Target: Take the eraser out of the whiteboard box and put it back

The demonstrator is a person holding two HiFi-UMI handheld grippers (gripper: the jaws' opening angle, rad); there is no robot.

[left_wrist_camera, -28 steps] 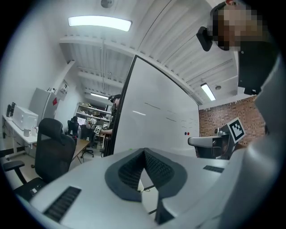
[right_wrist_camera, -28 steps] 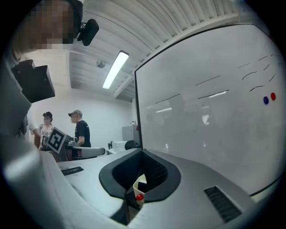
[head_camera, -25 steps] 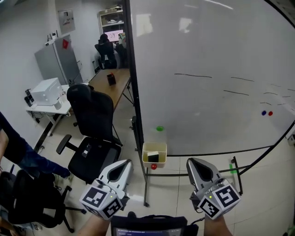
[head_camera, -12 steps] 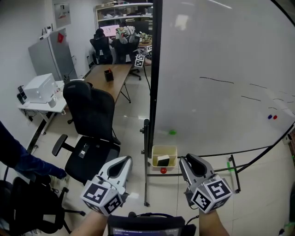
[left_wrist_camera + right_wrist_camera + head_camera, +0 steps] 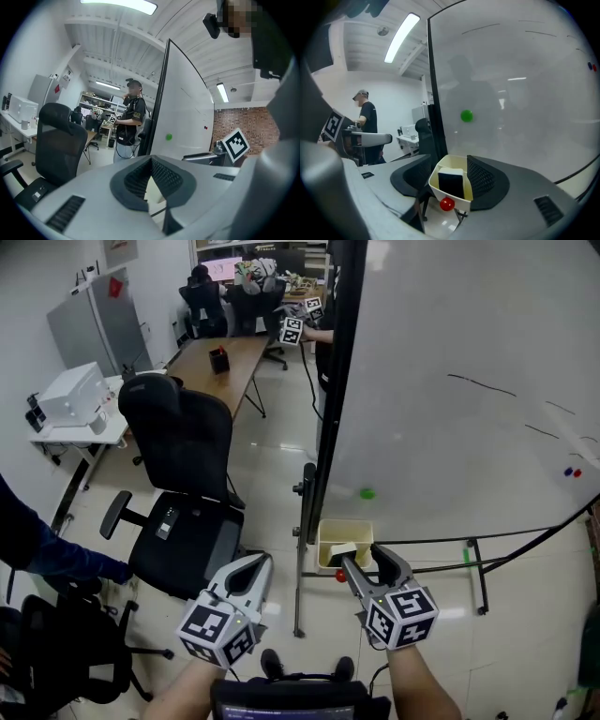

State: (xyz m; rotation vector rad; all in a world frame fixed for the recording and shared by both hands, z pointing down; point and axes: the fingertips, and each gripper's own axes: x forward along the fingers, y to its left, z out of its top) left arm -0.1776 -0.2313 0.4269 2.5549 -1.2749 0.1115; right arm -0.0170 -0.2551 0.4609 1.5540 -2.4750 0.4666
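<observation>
A cream whiteboard box (image 5: pixel 345 529) hangs at the whiteboard's lower left corner, with a red magnet (image 5: pixel 447 204) on its front. The eraser (image 5: pixel 452 182), white with a black face, stands upright inside it. My right gripper (image 5: pixel 366 560) is just in front of the box. Its jaws are opening, and in the right gripper view (image 5: pixel 449 165) the box sits in the gap between them with the pads off it. Low and to the left, away from the box, my left gripper (image 5: pixel 255 562) has its fingertips together and holds nothing (image 5: pixel 151 160).
The whiteboard (image 5: pixel 469 381) fills the right side, with a green magnet (image 5: pixel 367 493) on it and its stand's post (image 5: pixel 299 577) below. A black office chair (image 5: pixel 183 460) stands to the left, a wooden desk (image 5: pixel 220 362) behind. A person (image 5: pixel 127 119) stands by the board's edge.
Both grippers came down and forward toward the box. The right jaws went from shut to wide apart, and the box now lies in line between them.
</observation>
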